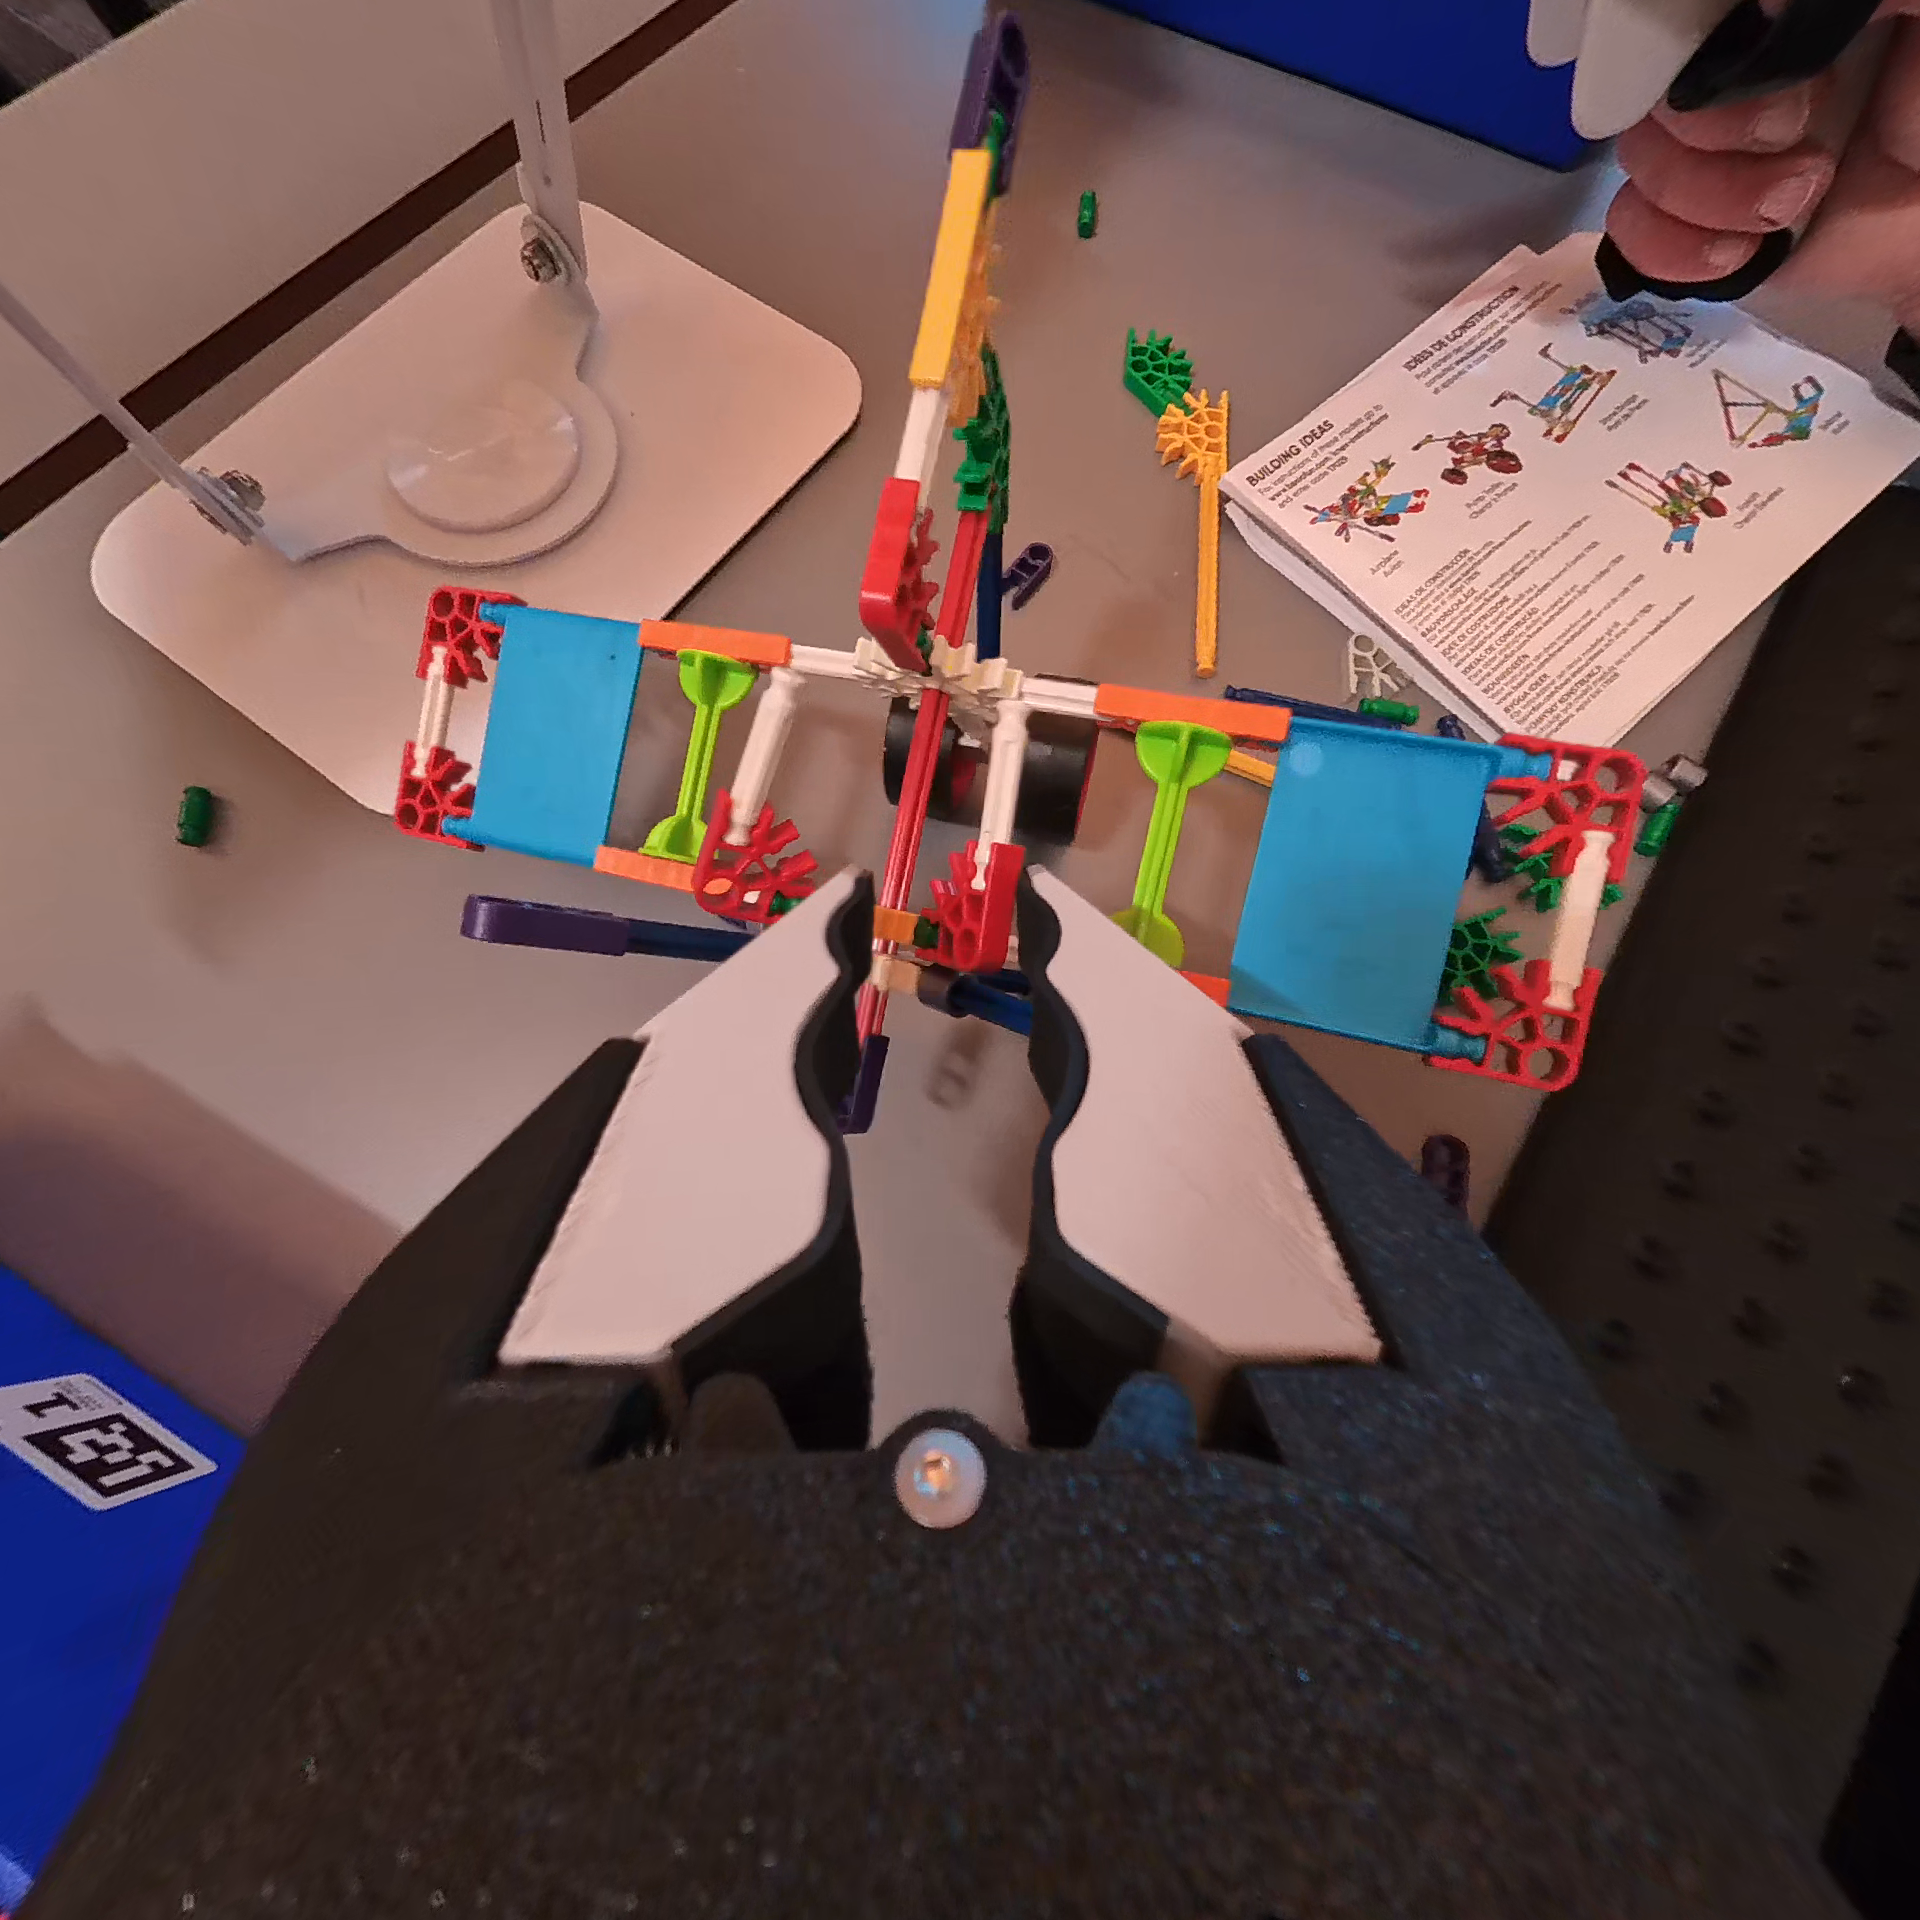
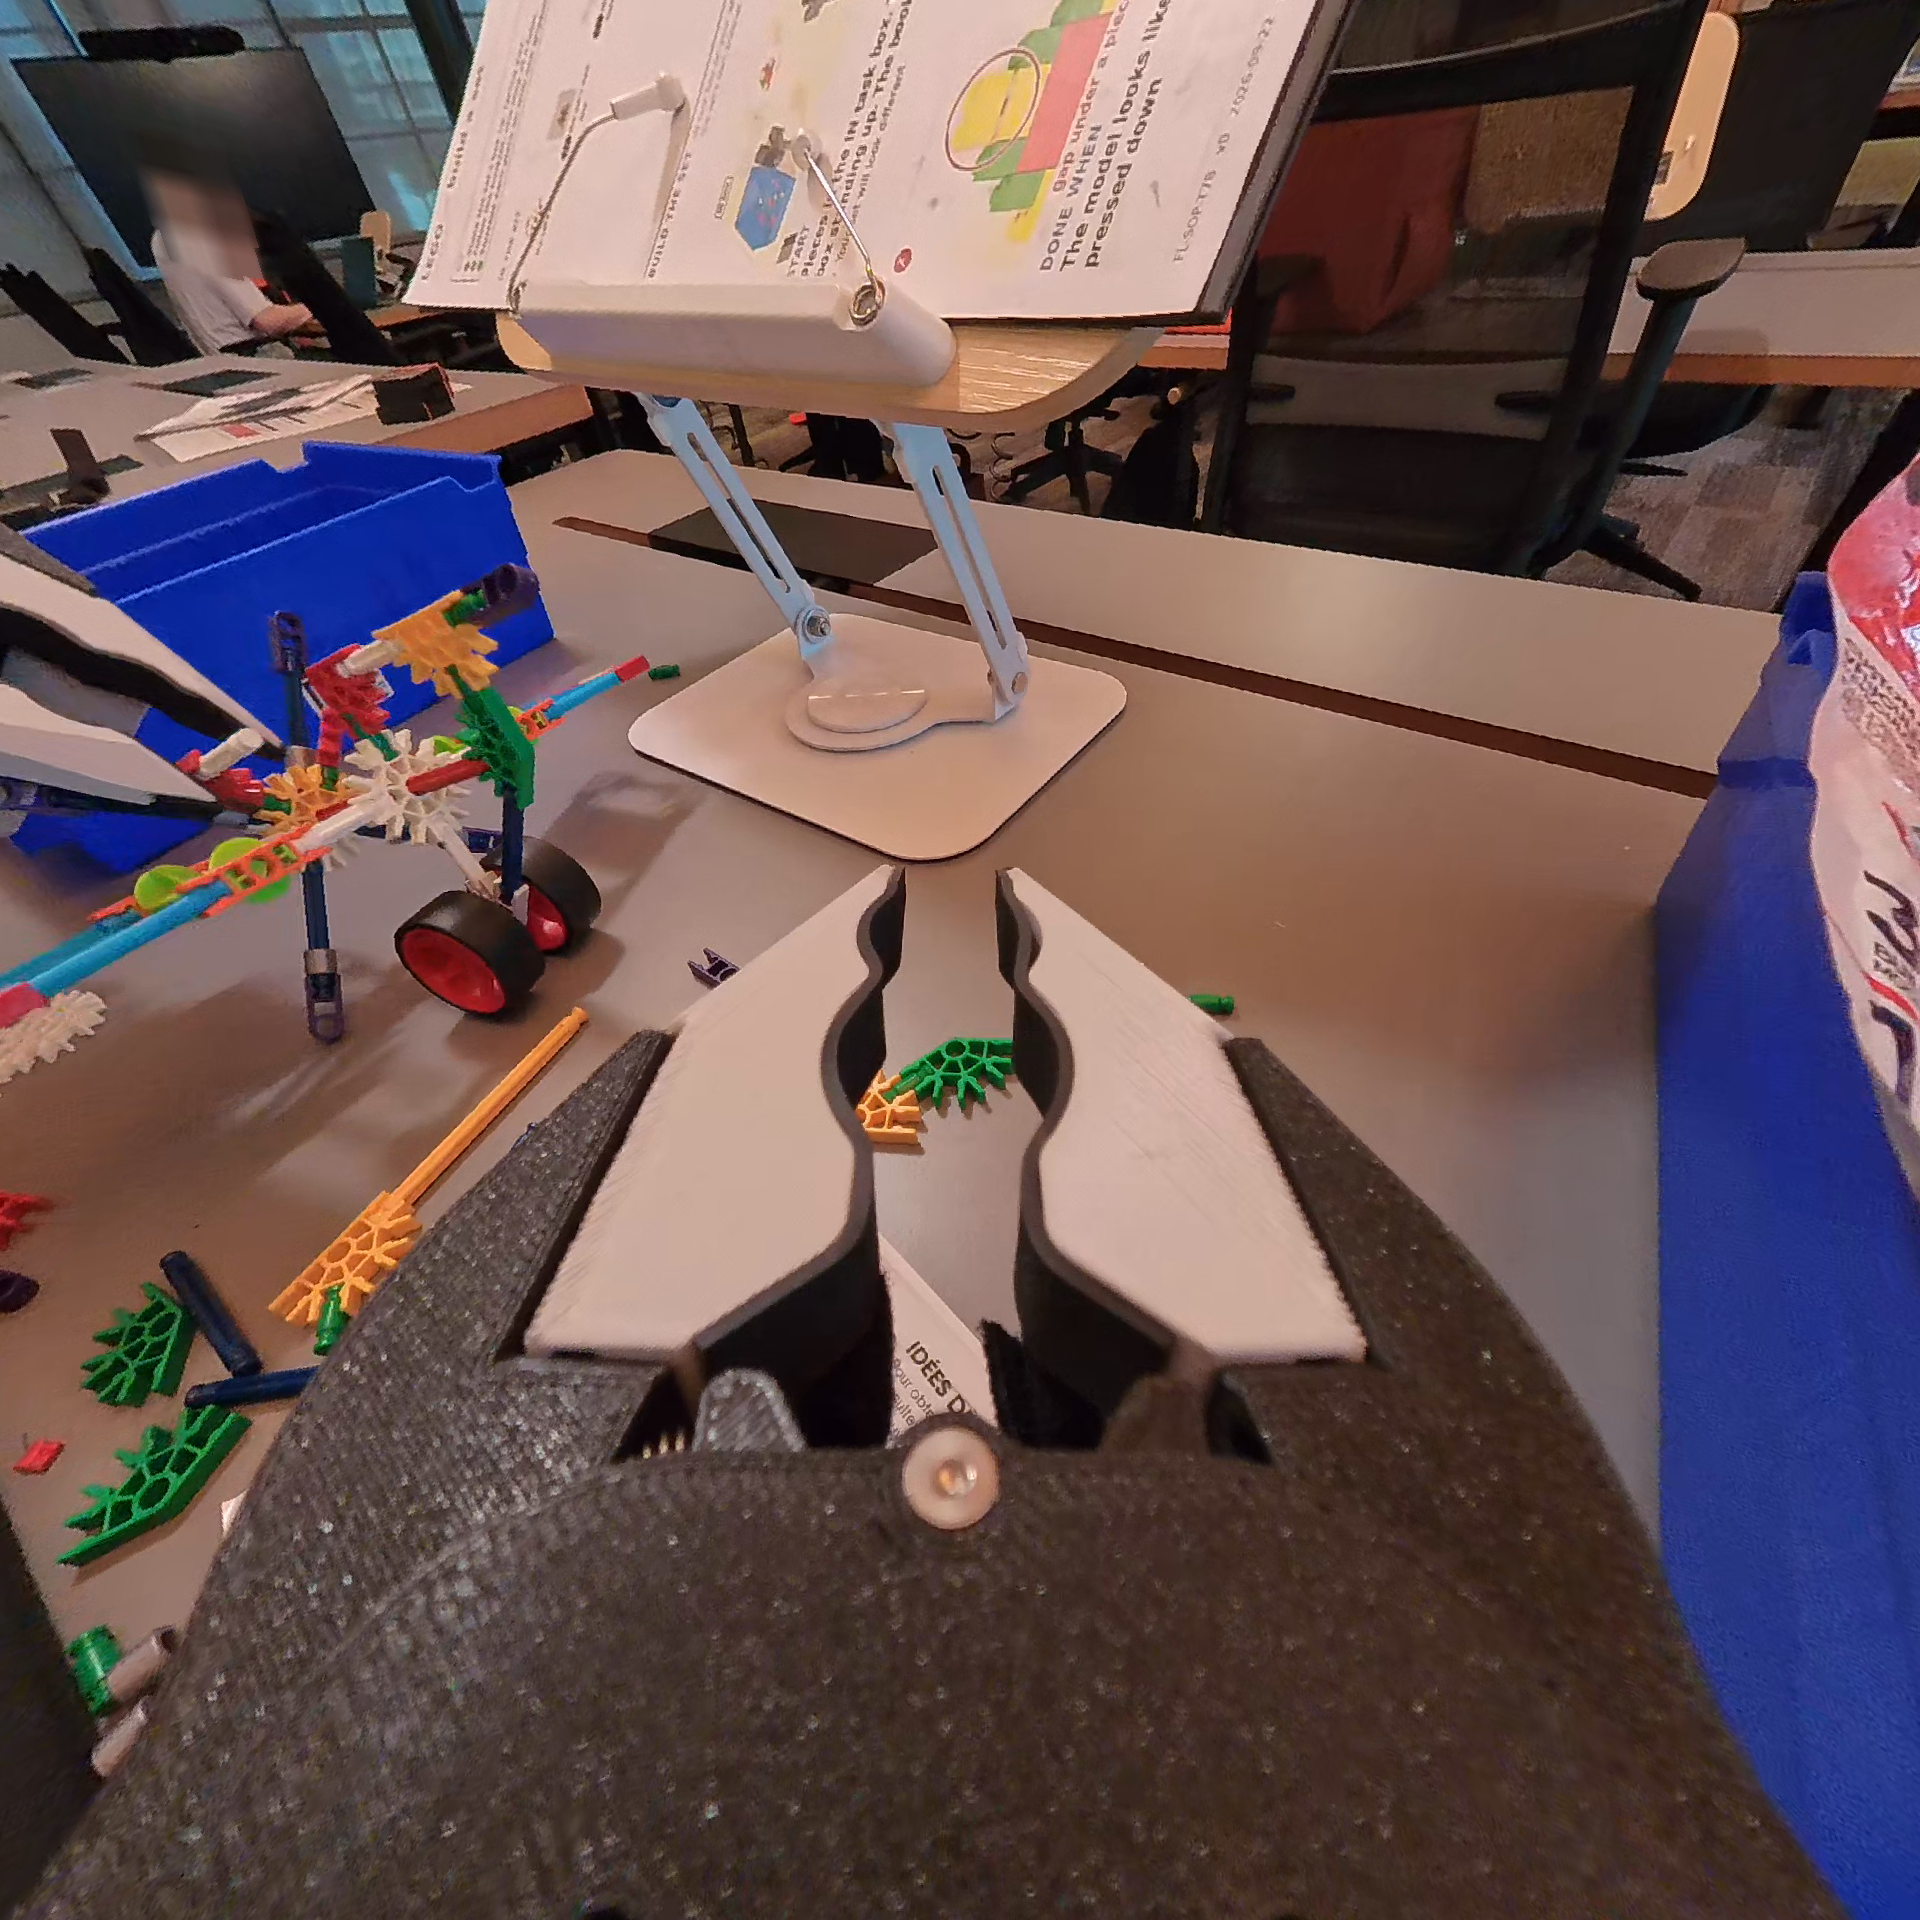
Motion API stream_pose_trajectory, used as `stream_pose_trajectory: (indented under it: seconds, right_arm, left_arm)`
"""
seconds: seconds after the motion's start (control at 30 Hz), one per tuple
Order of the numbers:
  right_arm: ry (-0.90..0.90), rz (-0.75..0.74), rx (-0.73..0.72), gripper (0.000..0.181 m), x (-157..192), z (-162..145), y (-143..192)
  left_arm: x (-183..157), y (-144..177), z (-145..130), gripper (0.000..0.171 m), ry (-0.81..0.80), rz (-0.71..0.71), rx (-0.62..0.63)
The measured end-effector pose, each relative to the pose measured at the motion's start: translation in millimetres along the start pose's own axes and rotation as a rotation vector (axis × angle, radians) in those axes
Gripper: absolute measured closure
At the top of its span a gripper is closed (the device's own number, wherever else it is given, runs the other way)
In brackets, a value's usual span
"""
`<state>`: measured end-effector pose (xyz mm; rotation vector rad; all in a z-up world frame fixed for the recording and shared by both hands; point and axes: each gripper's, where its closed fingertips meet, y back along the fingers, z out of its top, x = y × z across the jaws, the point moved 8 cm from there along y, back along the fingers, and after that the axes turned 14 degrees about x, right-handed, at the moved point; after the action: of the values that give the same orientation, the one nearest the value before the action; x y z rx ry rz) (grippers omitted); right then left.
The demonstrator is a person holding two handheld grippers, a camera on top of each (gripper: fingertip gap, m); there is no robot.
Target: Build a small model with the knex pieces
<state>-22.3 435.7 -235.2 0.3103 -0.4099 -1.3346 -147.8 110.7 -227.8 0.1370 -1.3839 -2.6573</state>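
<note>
A colourful rod-and-connector toy model [image 1: 940, 675] with blue panels and black wheels stands on the grey table. My left gripper [image 1: 943, 894] is shut on the model's near end, with a red connector [image 1: 971, 909] and thin red rods between its white fingers. The right wrist view shows that gripper [image 2: 104, 707] at the far left, touching the model [image 2: 405, 779]. My right gripper [image 2: 948, 883] is slightly open and empty, held above the table. A green connector [image 2: 961, 1070] and a yellow one [image 2: 888, 1112] lie under its fingers.
A white document stand [image 2: 883, 748] holds a printed sheet behind the model. A blue bin [image 2: 312, 551] stands at the left and another blue bin [image 2: 1766, 1143] at the right. A booklet [image 1: 1558, 468], loose pieces and a black perforated board [image 1: 1766, 1039] lie around. One gripper's finger ends stand about 25 cm off the other's.
</note>
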Motion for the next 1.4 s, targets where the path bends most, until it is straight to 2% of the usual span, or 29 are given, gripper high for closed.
stream_pose_trajectory:
  seconds: [0.33, 0.8, 1.0, 1.13, 1.23, 1.3, 1.4]
  right_arm:
    - [0.002, 0.002, 0.001, 0.164, 0.7, 0.0, -0.3]
    - [0.002, 0.006, -0.002, 0.164, 1.6, 0.4, 0.0]
    - [-0.002, 0.005, -0.003, 0.164, 0.6, 0.4, 0.5]
    - [-0.004, 0.001, 0.0, 0.164, -0.8, -0.4, 0.3]
    - [-0.01, -0.001, 0.001, 0.164, -2.3, -0.9, 0.2]
    - [-0.011, -0.004, 0.002, 0.164, -2.8, -1.2, 0.2]
    - [-0.014, -0.007, 0.005, 0.164, -3.8, -1.9, -0.3]
  left_arm:
    - [-1.0, -2.0, -0.3, 0.156, -0.017, -0.021, 0.0]
    - [6.0, -5.3, 1.3, 0.157, 0.045, -0.064, -0.058]
    - [-8.3, -10.2, 3.5, 0.143, -0.024, -0.179, -0.052]
    - [-14.5, 2.3, 2.4, 0.135, -0.078, -0.215, -0.093]
    - [-14.9, 19.5, -1.0, 0.133, -0.108, -0.192, -0.147]
    - [-21.0, 27.3, -8.3, 0.125, -0.182, -0.176, -0.135]
    - [-36.7, 26.9, -20.8, 0.122, -0.288, -0.163, -0.088]
